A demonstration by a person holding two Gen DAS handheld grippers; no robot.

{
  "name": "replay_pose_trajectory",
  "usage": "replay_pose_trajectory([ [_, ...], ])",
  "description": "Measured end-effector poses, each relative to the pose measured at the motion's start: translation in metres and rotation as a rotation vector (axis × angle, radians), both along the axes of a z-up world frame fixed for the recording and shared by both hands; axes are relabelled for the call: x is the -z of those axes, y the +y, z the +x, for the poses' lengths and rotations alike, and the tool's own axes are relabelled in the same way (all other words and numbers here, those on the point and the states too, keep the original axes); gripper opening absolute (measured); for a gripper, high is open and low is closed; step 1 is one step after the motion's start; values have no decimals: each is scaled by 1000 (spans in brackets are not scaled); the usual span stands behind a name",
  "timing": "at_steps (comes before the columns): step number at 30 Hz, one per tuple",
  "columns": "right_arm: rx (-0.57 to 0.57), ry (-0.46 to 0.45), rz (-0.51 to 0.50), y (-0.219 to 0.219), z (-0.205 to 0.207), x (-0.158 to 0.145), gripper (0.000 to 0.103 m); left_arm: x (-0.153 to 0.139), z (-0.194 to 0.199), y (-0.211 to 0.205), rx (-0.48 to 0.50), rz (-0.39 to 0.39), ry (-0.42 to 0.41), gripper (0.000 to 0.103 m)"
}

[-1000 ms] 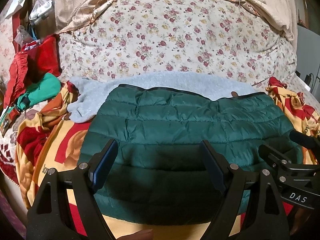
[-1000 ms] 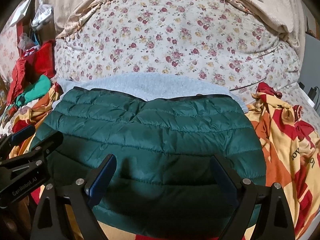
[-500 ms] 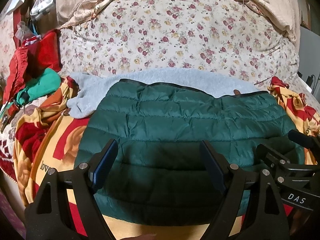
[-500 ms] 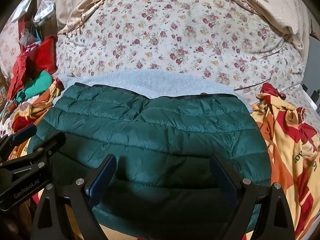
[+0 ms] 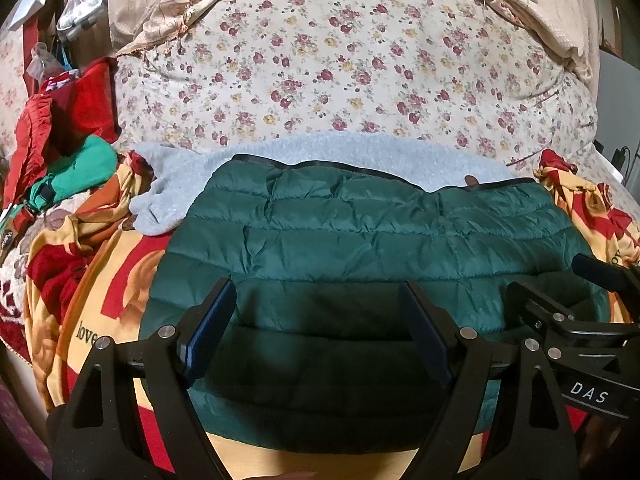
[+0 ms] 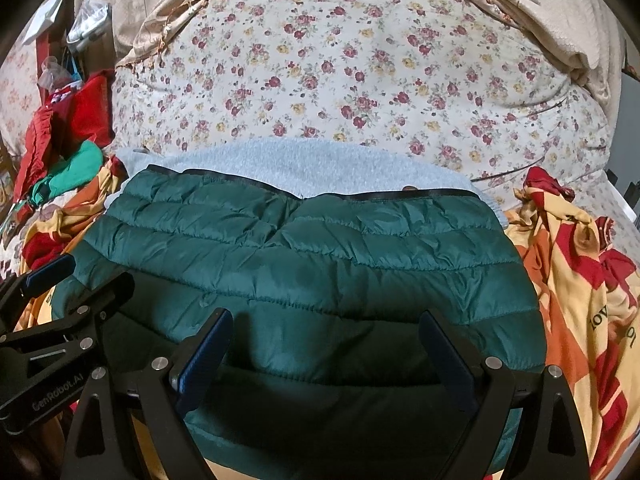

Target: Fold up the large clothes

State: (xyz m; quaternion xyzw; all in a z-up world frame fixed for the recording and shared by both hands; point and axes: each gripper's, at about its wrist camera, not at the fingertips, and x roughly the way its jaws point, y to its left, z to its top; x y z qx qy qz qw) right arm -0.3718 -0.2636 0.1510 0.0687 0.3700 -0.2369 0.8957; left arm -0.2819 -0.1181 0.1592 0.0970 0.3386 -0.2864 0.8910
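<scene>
Jacket (image 5: pixel 360 248): green quilted, lying flat across the bed on the red-and-yellow blanket (image 5: pixel 100 296), far hem overlapping a pale blue fleece (image 5: pixel 320 152); already doubled over, near edge rounded like a fold.
Left tongs (image 5: pixel 316 336): spread wide, nothing between the pads, poised above the near left part of the jacket.
Right tongs (image 6: pixel 324 356): spread wide too, empty, above the near right part, just beside the left pair.
Step in hand: likely between folds, with both pairs free of the cloth.
Next move: probably lowering onto the near edge, one pair toward each corner, pinching through the puffy layers, then lifting both together toward the far hem.
Caution: slippery, springy fill; shallow pinch apt to slide off.
</scene>
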Motion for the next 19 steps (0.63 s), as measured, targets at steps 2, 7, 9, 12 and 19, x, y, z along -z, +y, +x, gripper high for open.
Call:
replay_pose_trajectory([
  [2, -1, 1, 2, 0, 1, 1, 93, 1, -1, -2, 3, 4, -1, 83],
  [7, -3, 3, 2, -1, 2, 3, 93, 2, -1, -3, 3, -1, 7, 83],
  [9, -3, 4, 2, -1, 3, 3, 93, 3, 0, -3, 5, -3, 17, 83],
  [12, -5, 8, 4, -1, 4, 6, 93, 5, 2, -4, 8, -2, 26, 83],
  [19, -7, 5, 31, -6, 4, 12, 93, 7, 6, 0, 38, -24, 35, 83],
])
